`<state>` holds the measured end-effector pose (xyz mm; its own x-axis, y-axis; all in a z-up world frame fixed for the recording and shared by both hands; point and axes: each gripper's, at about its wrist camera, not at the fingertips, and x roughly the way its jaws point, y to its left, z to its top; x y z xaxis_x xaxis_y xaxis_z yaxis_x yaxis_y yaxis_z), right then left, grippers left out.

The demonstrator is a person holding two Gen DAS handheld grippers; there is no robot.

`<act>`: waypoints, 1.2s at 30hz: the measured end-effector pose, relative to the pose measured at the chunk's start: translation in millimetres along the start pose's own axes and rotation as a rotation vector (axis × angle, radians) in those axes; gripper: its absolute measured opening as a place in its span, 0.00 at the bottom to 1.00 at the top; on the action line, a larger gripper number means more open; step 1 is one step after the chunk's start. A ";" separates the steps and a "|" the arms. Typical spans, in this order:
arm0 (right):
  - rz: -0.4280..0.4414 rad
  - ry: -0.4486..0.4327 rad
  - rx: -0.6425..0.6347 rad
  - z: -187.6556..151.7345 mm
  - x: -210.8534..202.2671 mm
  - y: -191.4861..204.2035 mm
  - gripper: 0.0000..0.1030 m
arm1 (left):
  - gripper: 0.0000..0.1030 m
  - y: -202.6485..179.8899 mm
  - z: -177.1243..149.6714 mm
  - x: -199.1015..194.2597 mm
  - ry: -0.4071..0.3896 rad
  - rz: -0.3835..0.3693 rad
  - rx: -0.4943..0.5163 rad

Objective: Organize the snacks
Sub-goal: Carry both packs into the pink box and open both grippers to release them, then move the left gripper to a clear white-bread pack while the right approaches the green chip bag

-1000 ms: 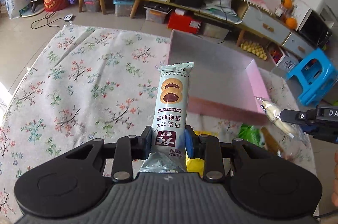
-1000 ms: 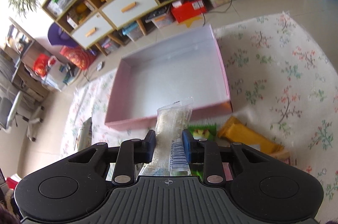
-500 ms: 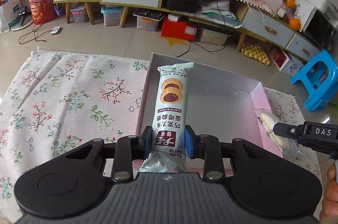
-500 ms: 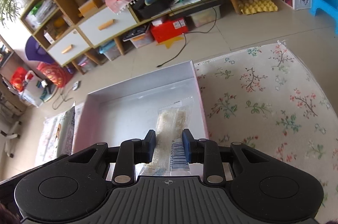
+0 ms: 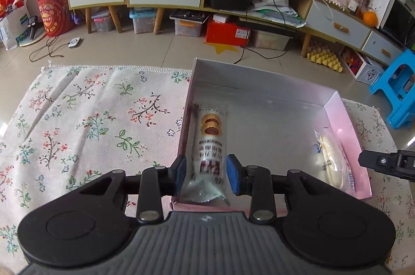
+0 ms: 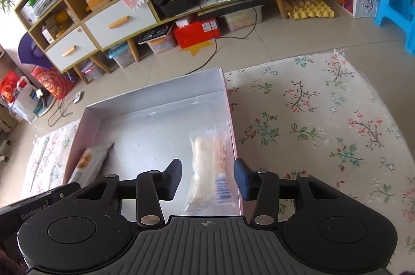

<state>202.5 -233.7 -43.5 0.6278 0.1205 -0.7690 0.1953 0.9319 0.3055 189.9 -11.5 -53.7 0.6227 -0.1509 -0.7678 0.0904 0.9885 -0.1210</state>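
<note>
Step in hand, as we judge it: release of both snacks into the pink box (image 5: 347,119), which sits on the floral cloth (image 5: 90,119).

L gripper (image 5: 206,175): jaws spread, pads off the cookie pack (image 5: 210,142) on both sides. Pack lies lengthwise along the box's left wall. Its tail end appears to ride on the near rim, tho motion blur makes that unsure.

R gripper (image 6: 207,177): jaws wide, nothing held. The clear-wrapped pastry (image 6: 207,171) lies between them, hard against the box's right wall (image 6: 230,124).

To do it well:
- lift both grippers straight up & back, jaws kept wide, so no pad catches the wrapper ends
- if the cookie pack's tail does sit on the rim, nudge it fwd so it lies flat on the floor of the box
- leave the middle free for the next items

Hard to make out:
- near edge of box hidden under both gripper bodies
- pastry blurred in R view, only the barcode reads
- any snacks not yet boxed are out of frame
- print on the cookie pack smeared, text unreadable
</note>
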 end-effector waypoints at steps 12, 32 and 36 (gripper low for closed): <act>0.063 -0.030 0.031 -26.2 -108.7 0.8 0.82 | 0.52 -9.6 -14.5 -72.4 0.031 0.024 -0.034; -0.043 0.046 0.024 -102.8 -144.2 -15.2 0.83 | 0.64 -68.2 -81.6 -113.4 0.086 -0.036 0.092; -0.053 0.074 -0.005 -106.7 -139.1 -11.7 0.83 | 0.64 -70.8 -85.9 -111.7 0.116 -0.057 0.089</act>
<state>32.5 -224.9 0.0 0.5589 0.0961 -0.8237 0.2226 0.9394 0.2606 47.2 -65.2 -13.4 0.5211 -0.2012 -0.8294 0.1943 0.9743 -0.1143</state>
